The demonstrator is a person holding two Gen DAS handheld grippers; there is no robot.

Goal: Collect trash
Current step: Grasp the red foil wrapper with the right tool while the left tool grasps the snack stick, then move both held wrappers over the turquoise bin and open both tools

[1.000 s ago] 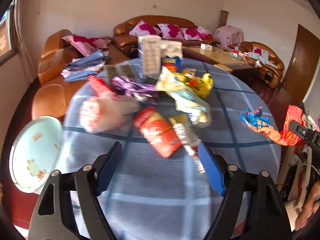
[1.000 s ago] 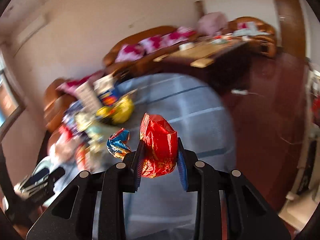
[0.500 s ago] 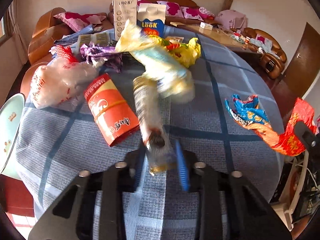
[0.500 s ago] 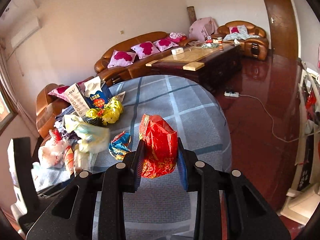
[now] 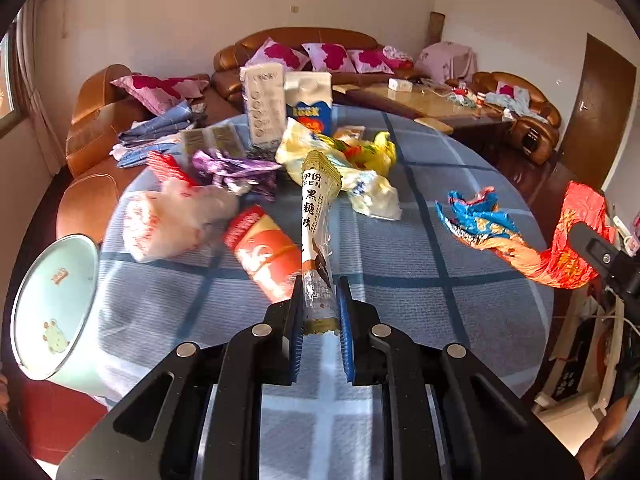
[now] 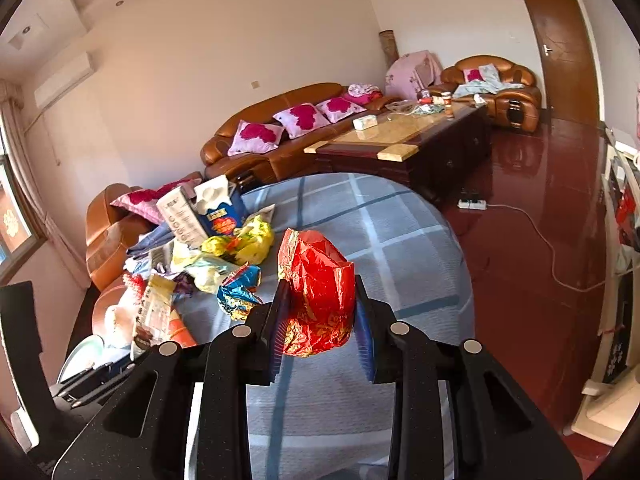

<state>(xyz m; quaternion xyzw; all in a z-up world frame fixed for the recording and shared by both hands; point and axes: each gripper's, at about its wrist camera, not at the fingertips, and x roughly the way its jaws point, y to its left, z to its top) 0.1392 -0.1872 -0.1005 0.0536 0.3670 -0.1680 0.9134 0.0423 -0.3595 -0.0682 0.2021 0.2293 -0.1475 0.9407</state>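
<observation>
Trash covers the counter (image 5: 400, 280), which wears a blue plaid cloth. Left hand-held gripper (image 5: 320, 312) pinches the near end of a long white snack wrapper (image 5: 316, 216), lifted above a red packet (image 5: 262, 256). Right hand-held gripper (image 6: 320, 312) clamps a crumpled red foil bag (image 6: 320, 280). Just beside that bag lies a blue foil wrapper (image 6: 238, 290); a pale green bin (image 5: 56, 312) sits at the counter's left edge.

Glossy crinkled foil wrapper (image 6: 320, 296); matt woven checked tablecloth (image 5: 400, 264).
</observation>
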